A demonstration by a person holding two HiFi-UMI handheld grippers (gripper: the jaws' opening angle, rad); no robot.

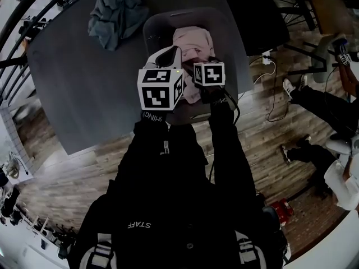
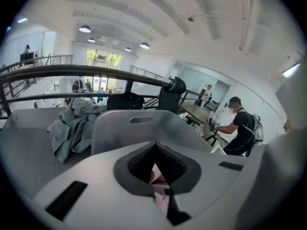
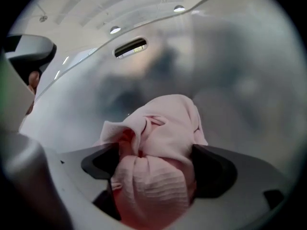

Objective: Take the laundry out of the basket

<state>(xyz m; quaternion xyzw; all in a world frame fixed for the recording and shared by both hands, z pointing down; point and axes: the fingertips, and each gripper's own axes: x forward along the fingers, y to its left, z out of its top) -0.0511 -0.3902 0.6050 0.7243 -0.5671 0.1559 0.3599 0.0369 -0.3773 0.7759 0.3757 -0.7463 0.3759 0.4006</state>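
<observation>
A pink garment (image 1: 193, 41) lies in the grey laundry basket (image 1: 151, 27) on the dark table (image 1: 84, 83). In the right gripper view my right gripper (image 3: 156, 166) is down inside the basket (image 3: 216, 80). Its jaws stand wide apart with a bunched fold of the pink garment (image 3: 158, 128) between the dark pads (image 3: 100, 161). My left gripper (image 2: 154, 150) is raised over the near side of the basket, facing its far wall (image 2: 144, 128). Its pads meet at the tip, and a sliver of pink shows in the gap behind them.
A crumpled grey-blue cloth pile (image 1: 115, 13) lies on the table left of the basket, also in the left gripper view (image 2: 72, 126). Dark chairs (image 1: 252, 10) stand beyond the table. On the wooden floor to the right are a cable (image 1: 272, 88) and a seated person's legs (image 1: 325, 102).
</observation>
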